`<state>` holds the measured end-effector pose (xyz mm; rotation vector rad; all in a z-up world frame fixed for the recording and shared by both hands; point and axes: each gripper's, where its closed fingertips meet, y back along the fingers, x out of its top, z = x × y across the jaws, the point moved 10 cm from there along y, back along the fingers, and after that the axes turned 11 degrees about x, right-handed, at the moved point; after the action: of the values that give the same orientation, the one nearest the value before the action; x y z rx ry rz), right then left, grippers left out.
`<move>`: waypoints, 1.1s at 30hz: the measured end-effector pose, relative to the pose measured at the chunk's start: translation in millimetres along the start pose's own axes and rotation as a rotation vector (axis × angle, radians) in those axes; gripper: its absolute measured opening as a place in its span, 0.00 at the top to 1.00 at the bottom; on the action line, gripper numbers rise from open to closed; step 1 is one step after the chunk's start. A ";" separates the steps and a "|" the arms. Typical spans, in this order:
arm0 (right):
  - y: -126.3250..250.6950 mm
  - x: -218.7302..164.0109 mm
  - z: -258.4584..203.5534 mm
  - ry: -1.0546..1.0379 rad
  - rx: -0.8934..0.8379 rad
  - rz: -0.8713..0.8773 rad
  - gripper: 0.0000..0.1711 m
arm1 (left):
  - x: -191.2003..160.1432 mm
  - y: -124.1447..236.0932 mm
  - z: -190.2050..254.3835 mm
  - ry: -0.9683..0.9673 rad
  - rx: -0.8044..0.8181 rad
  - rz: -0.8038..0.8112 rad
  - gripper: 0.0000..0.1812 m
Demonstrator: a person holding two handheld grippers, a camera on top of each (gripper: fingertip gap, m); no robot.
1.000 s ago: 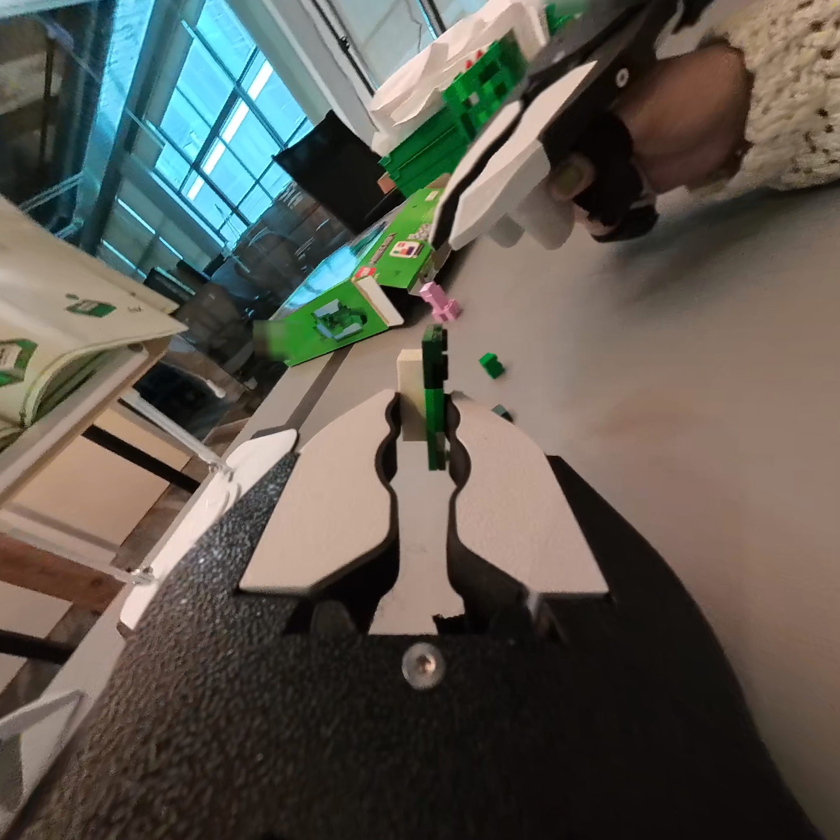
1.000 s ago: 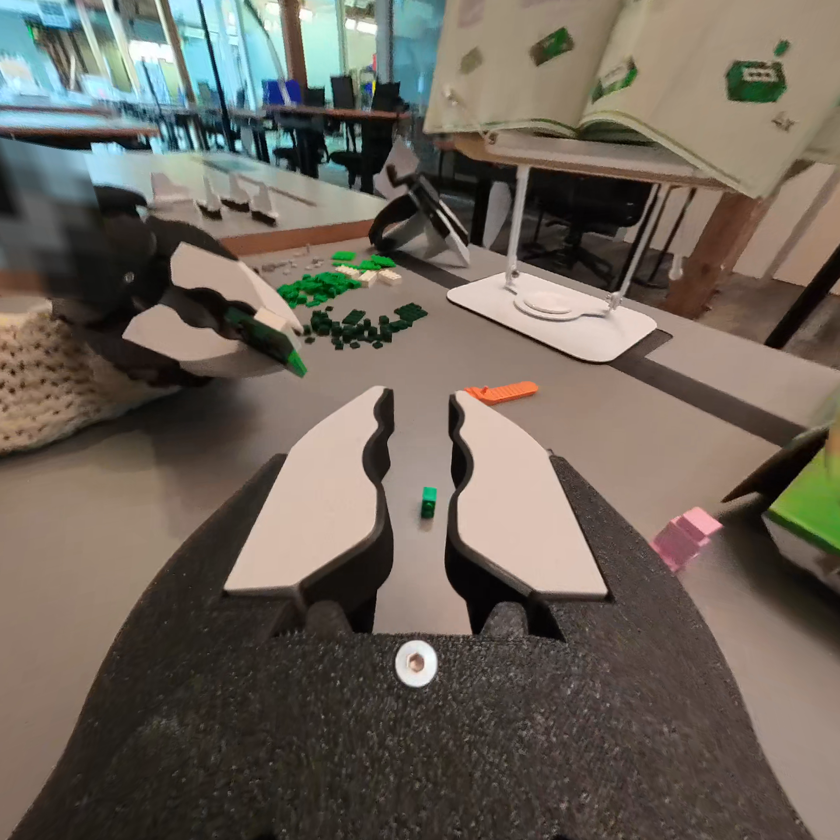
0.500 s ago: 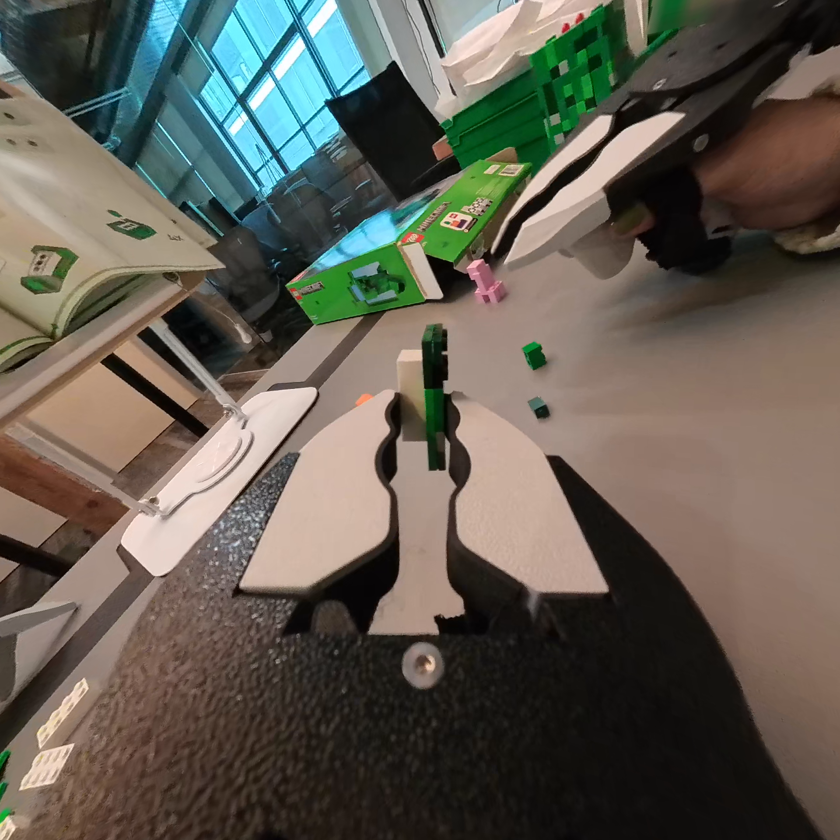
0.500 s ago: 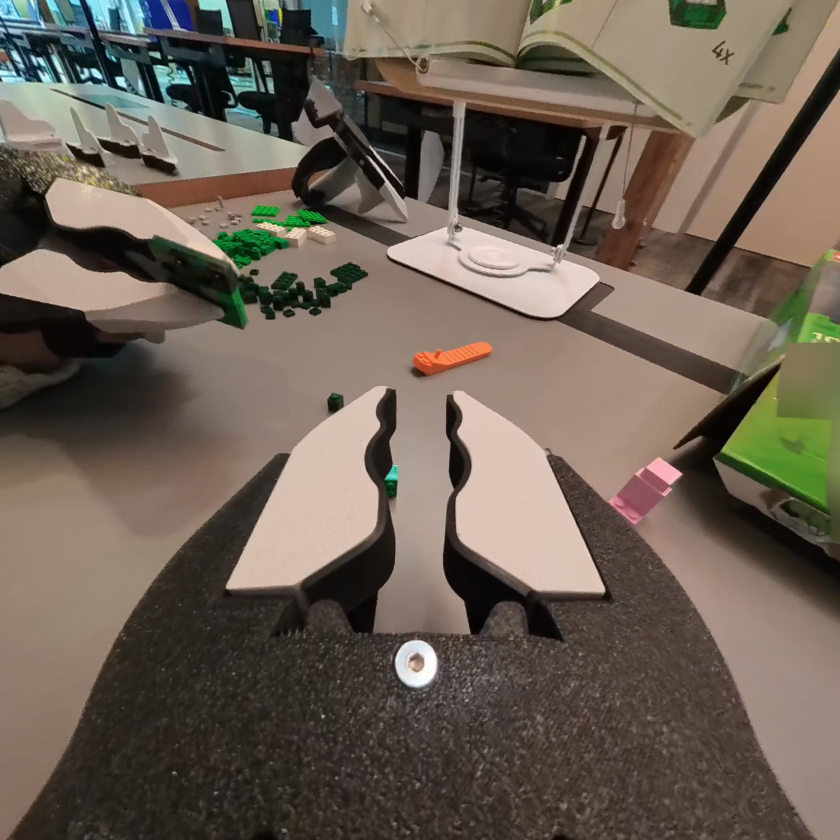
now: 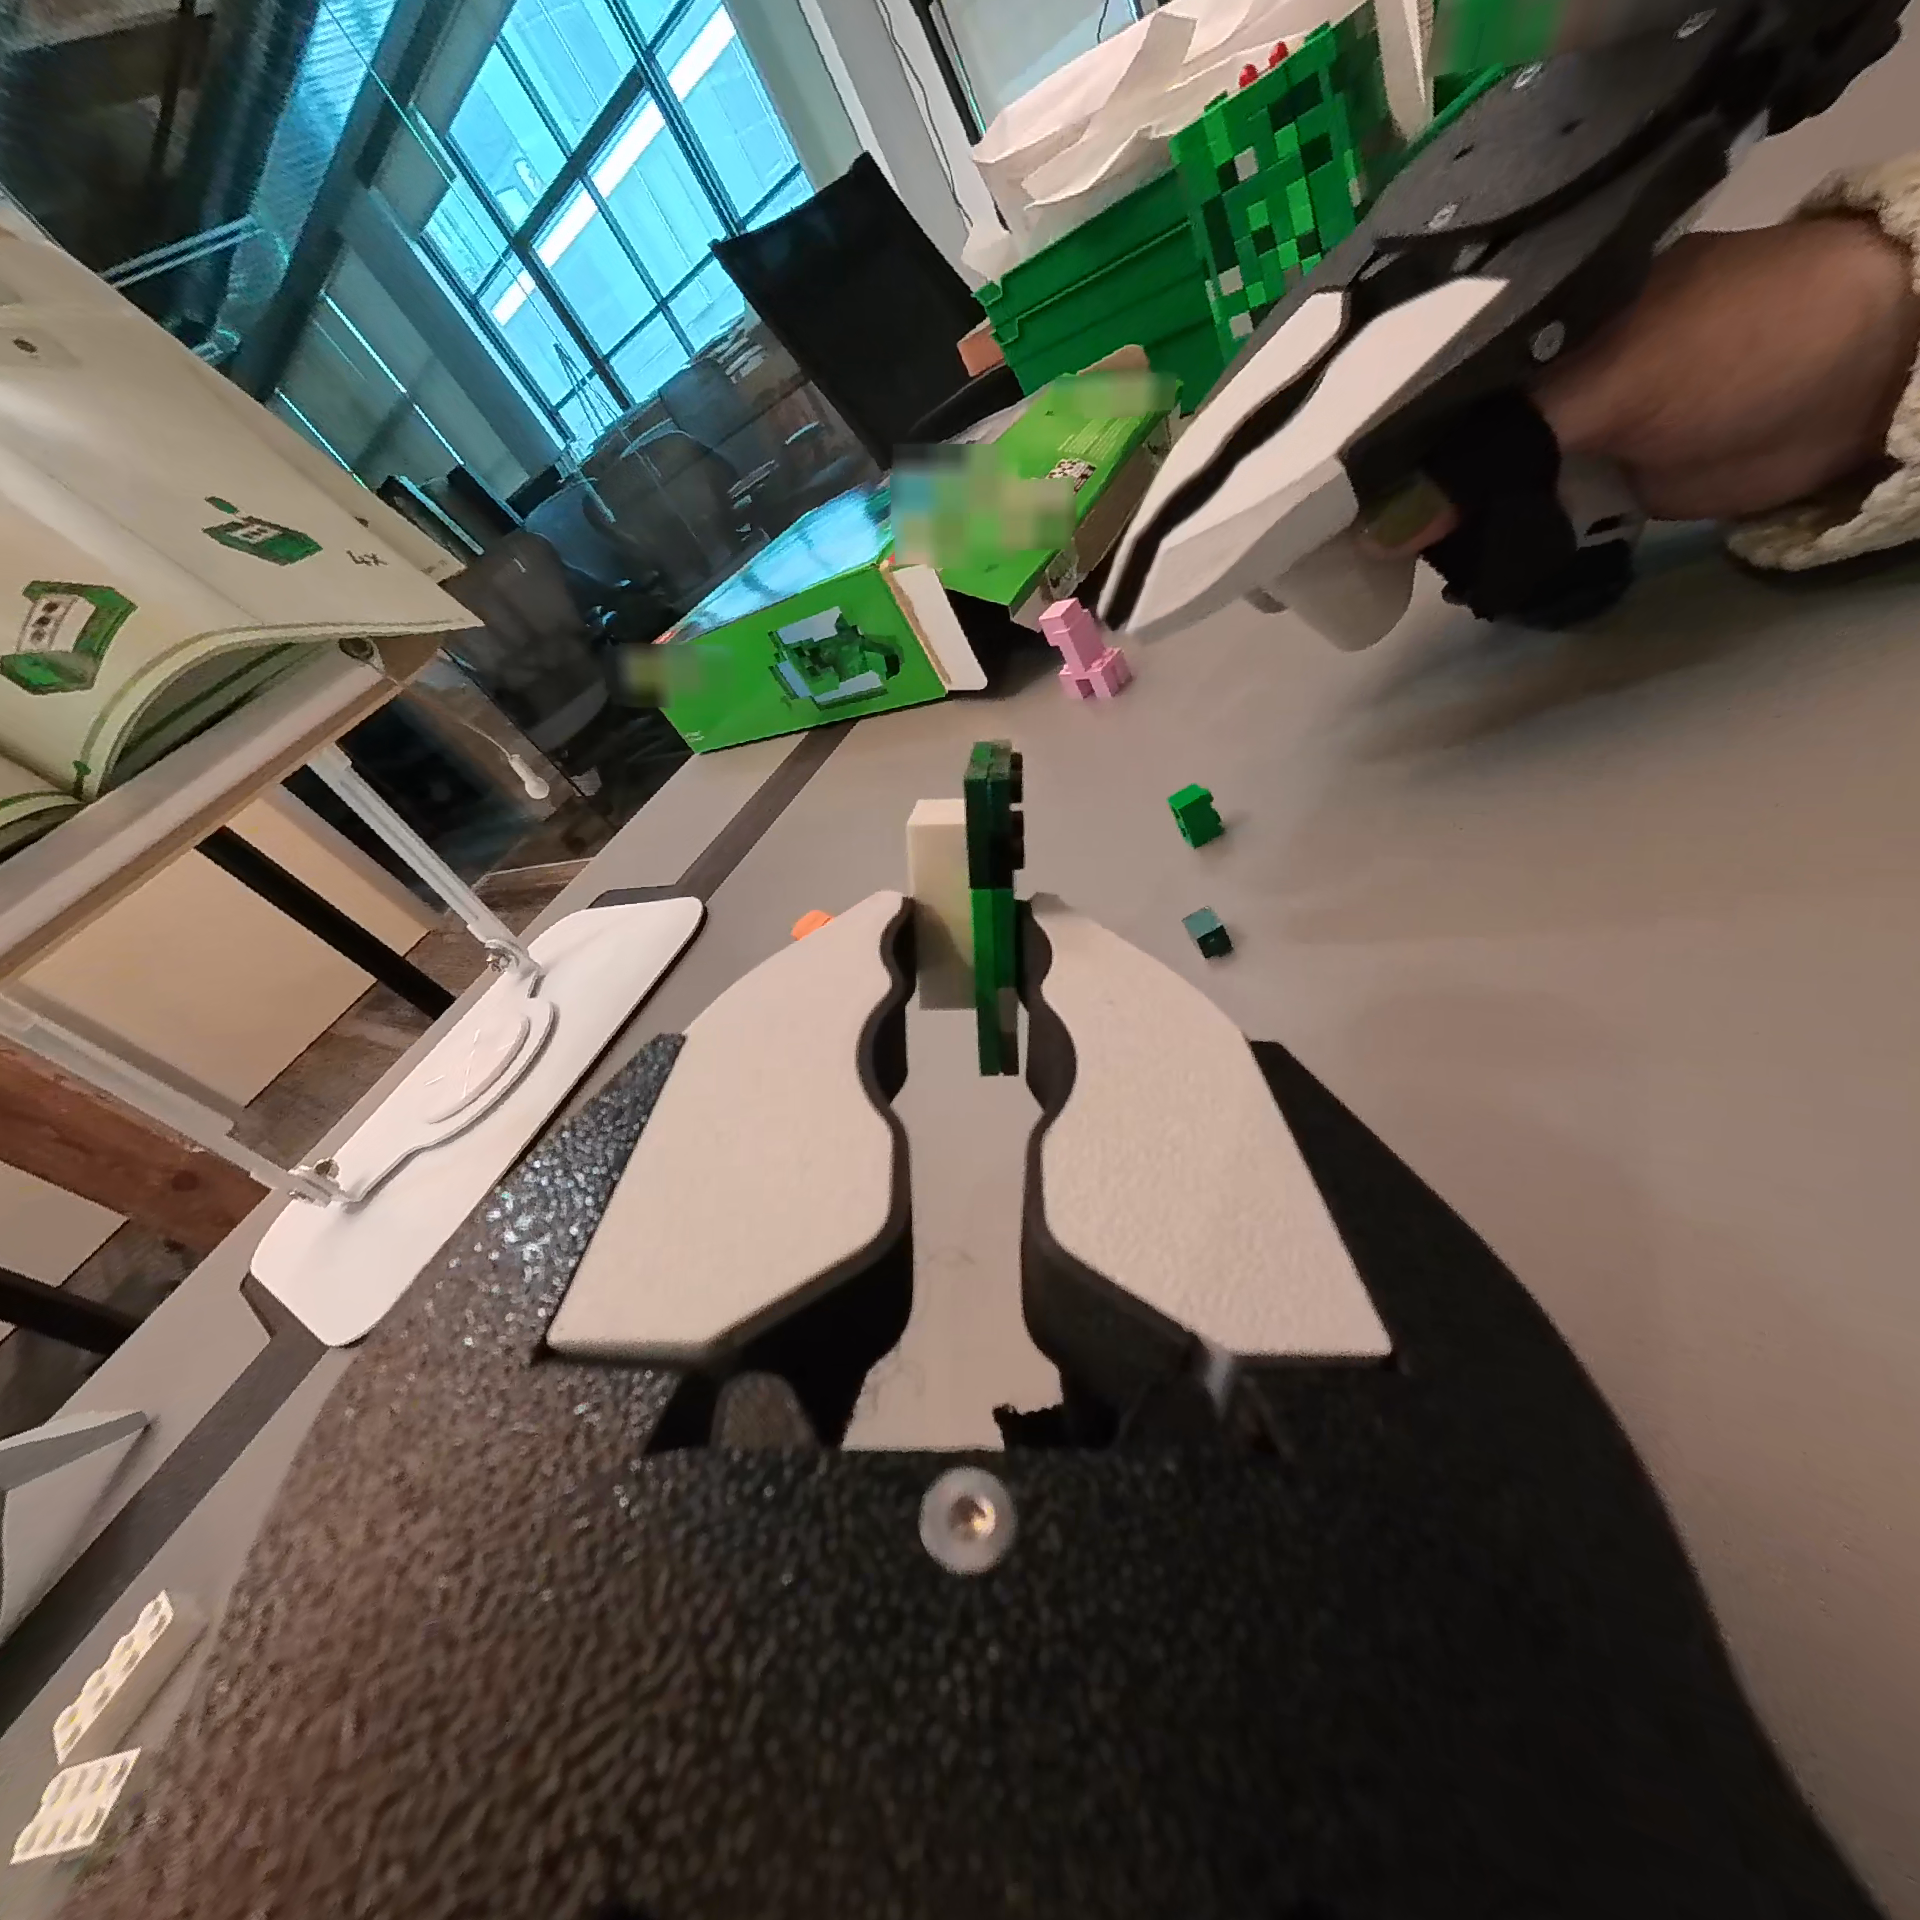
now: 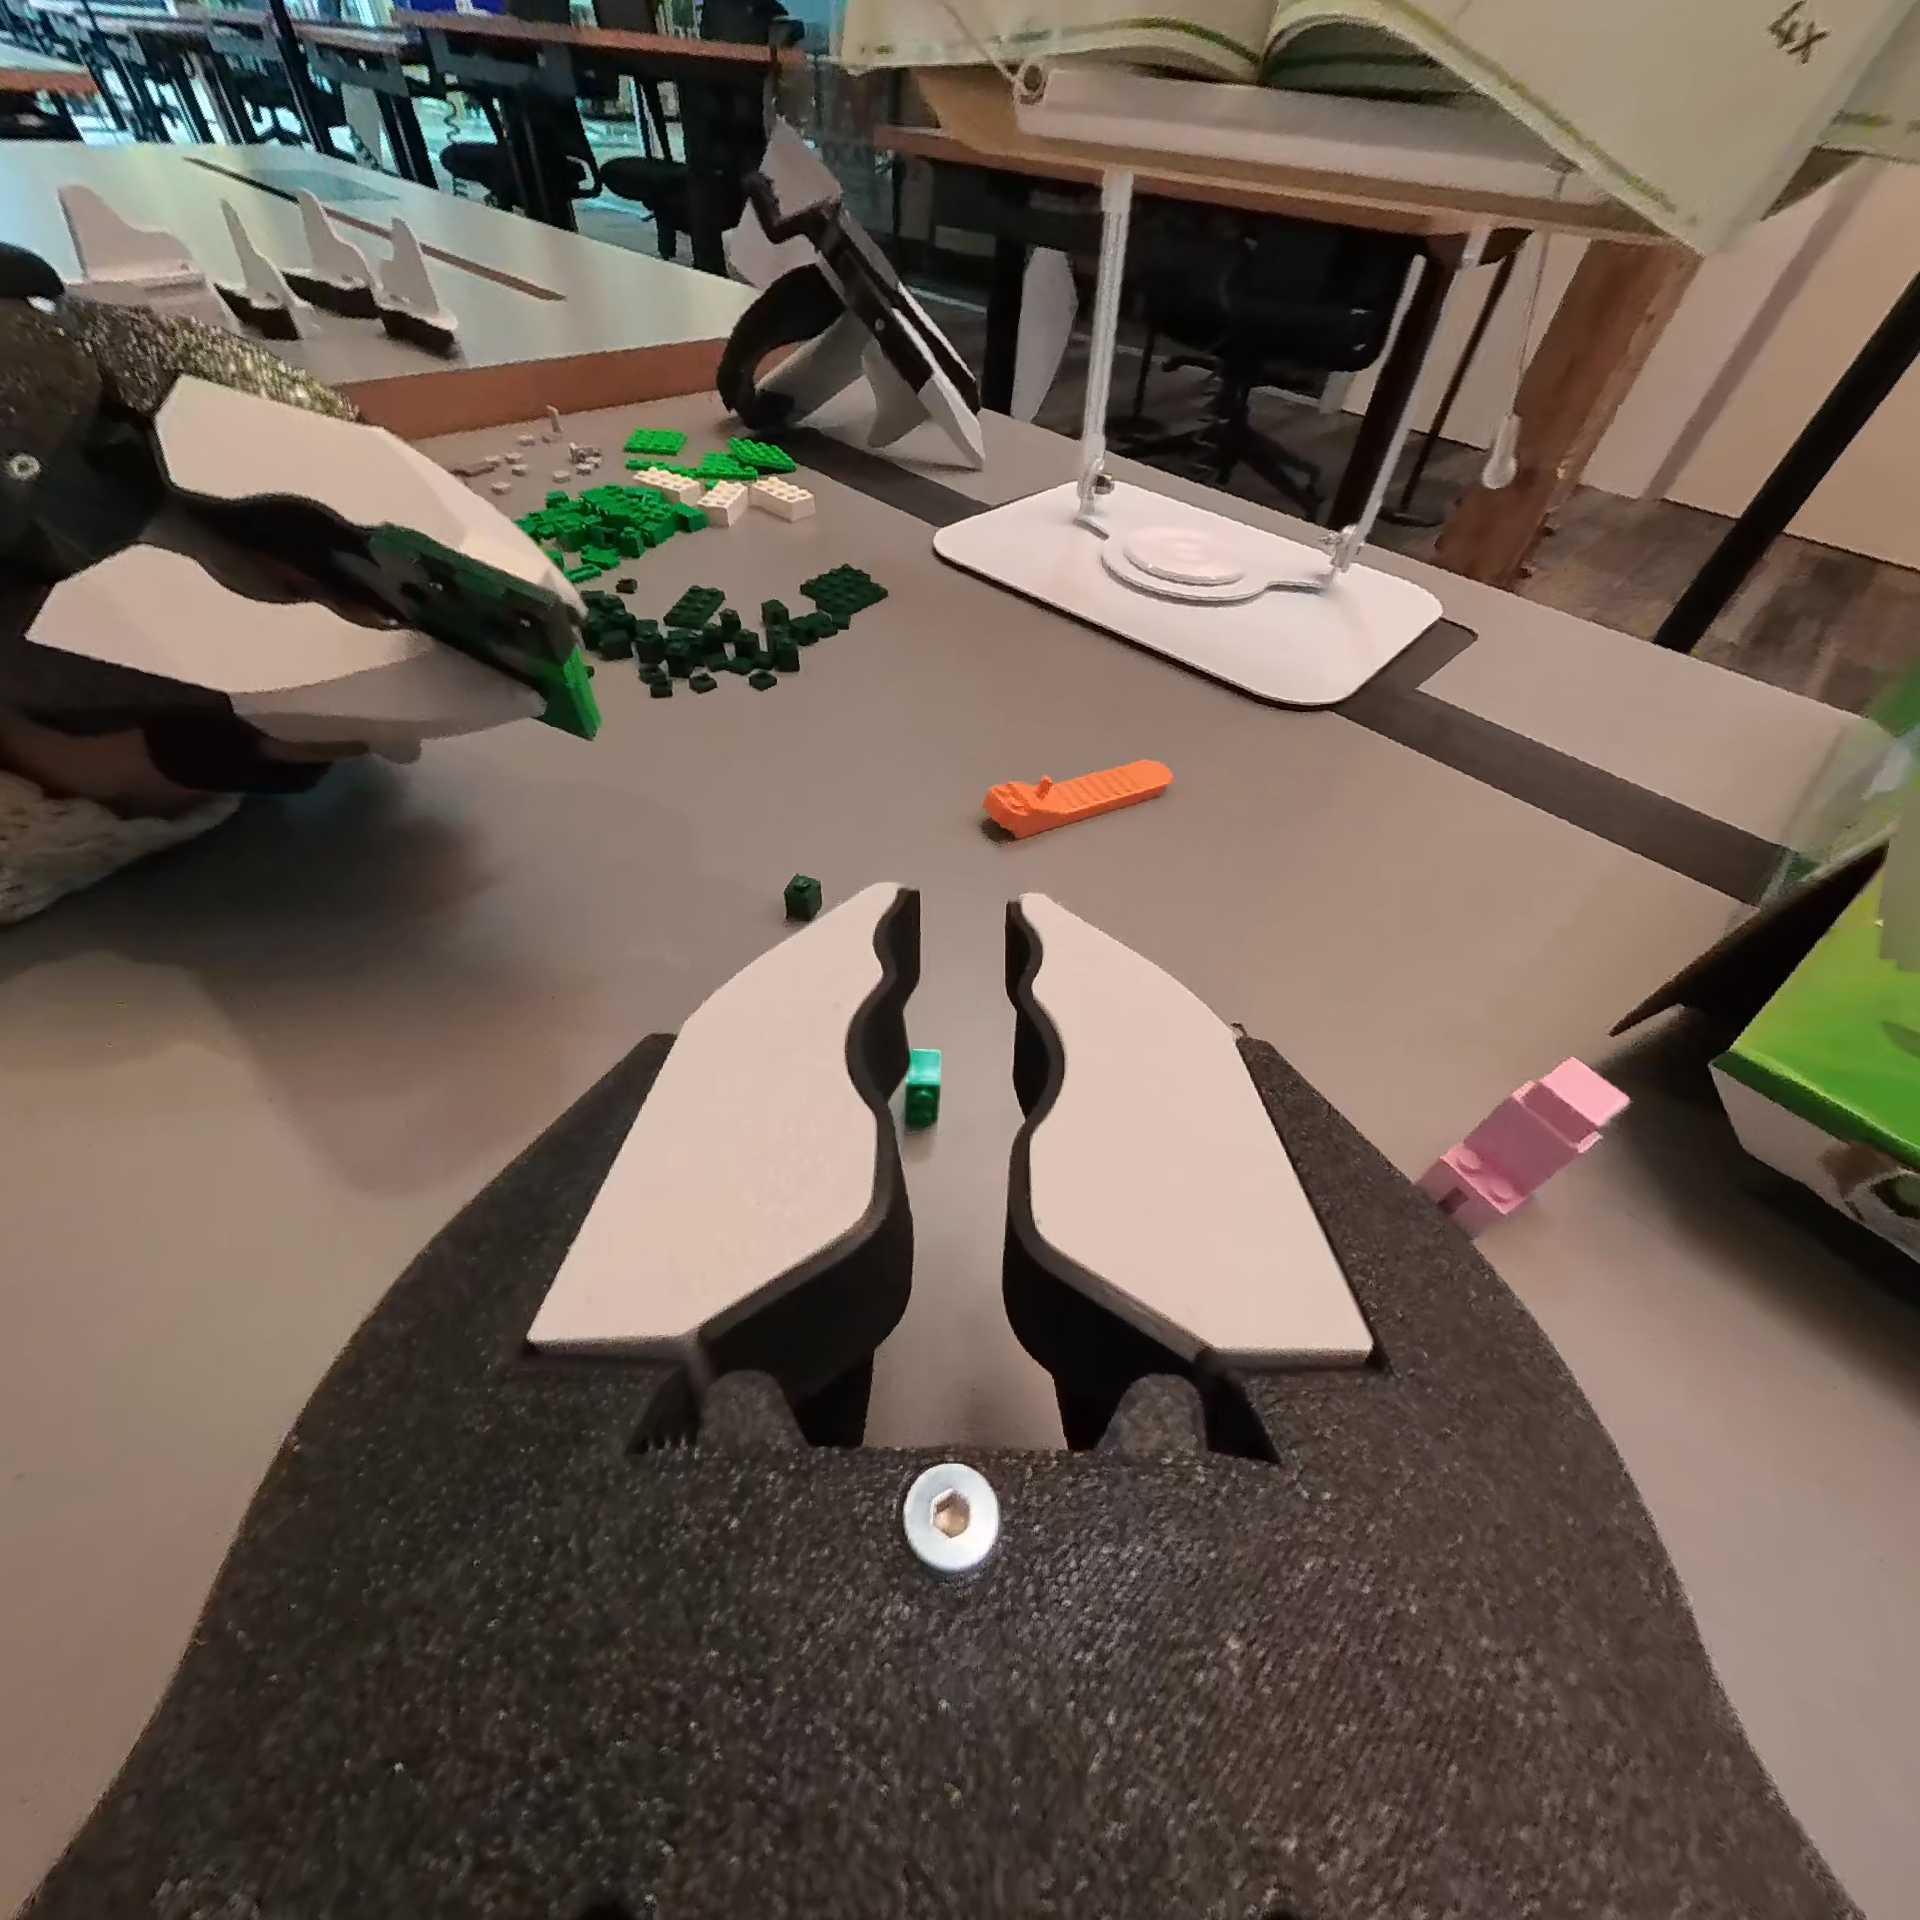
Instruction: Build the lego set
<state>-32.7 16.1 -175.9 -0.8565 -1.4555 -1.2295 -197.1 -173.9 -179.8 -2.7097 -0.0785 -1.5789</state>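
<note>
Left tool [image 5: 971, 914] is clamping the green-and-white plate stack [image 5: 987, 894] edge-on, while right tool [image 6: 961, 935], narrowly parted and empty, is straddling a stud brick [image 6: 923, 1084] on the bench [image 6: 520, 987]: light, rigid, slick, probably best pinched across flat sides.

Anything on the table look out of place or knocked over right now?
Two small things. The pink figure lies on its side beside the green box, not standing. Two single green bricks sit loose mid-table, away from the sorted brick pile. Nothing looks damaged.
</note>
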 end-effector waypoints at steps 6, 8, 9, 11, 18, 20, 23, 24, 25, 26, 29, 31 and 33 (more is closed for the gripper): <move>-5.8 -0.3 -5.9 0.061 0.010 -0.060 0.92 | -0.5 1.4 -0.9 -0.028 -0.005 0.025 0.90; -7.5 -0.5 -7.9 0.080 0.014 -0.077 0.92 | -2.4 2.6 -2.2 -0.083 -0.010 0.042 0.91; -8.2 -0.6 -9.0 0.092 0.018 -0.084 0.92 | -3.6 3.4 -2.9 -0.124 -0.010 0.045 0.91; -9.0 -0.9 -12.4 0.117 0.045 -0.096 0.92 | -6.7 4.4 -2.5 -0.247 -0.008 0.043 0.91; -17.9 -8.3 -25.8 0.156 0.173 -0.292 0.96 | -12.1 1.8 9.8 -0.503 -0.058 0.025 0.91; -23.1 -11.8 -29.3 0.138 0.177 -0.378 0.95 | -12.0 1.4 10.5 -0.509 -0.058 0.024 0.91; -30.2 -13.0 -35.3 0.151 0.168 -0.431 0.94 | -11.6 1.0 11.3 -0.515 -0.057 0.021 0.91; -31.8 -12.5 -37.2 0.158 0.179 -0.428 0.94 | -11.9 0.7 12.0 -0.521 -0.059 0.018 0.91; -32.9 -12.2 -38.5 0.166 0.192 -0.427 0.93 | -12.0 0.4 12.8 -0.528 -0.062 0.016 0.91; -33.3 -12.1 -39.5 0.177 0.211 -0.424 0.93 | -11.9 0.3 13.5 -0.534 -0.068 0.016 0.91; -31.5 -11.3 -41.3 0.213 0.290 -0.402 0.89 | -11.5 1.0 14.8 -0.534 -0.086 0.028 0.91; -31.6 -8.0 -35.1 0.238 0.314 -0.398 0.90 | -12.0 1.8 14.1 -0.537 -0.088 0.029 0.91; -36.3 -0.7 -24.9 0.240 0.357 -0.425 0.90 | -12.5 2.4 13.5 -0.559 -0.078 0.024 0.91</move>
<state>-60.5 -16.4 -186.5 -0.1546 -1.6380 -1.2708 -191.4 -176.4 -197.2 -3.1067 0.0160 -0.7898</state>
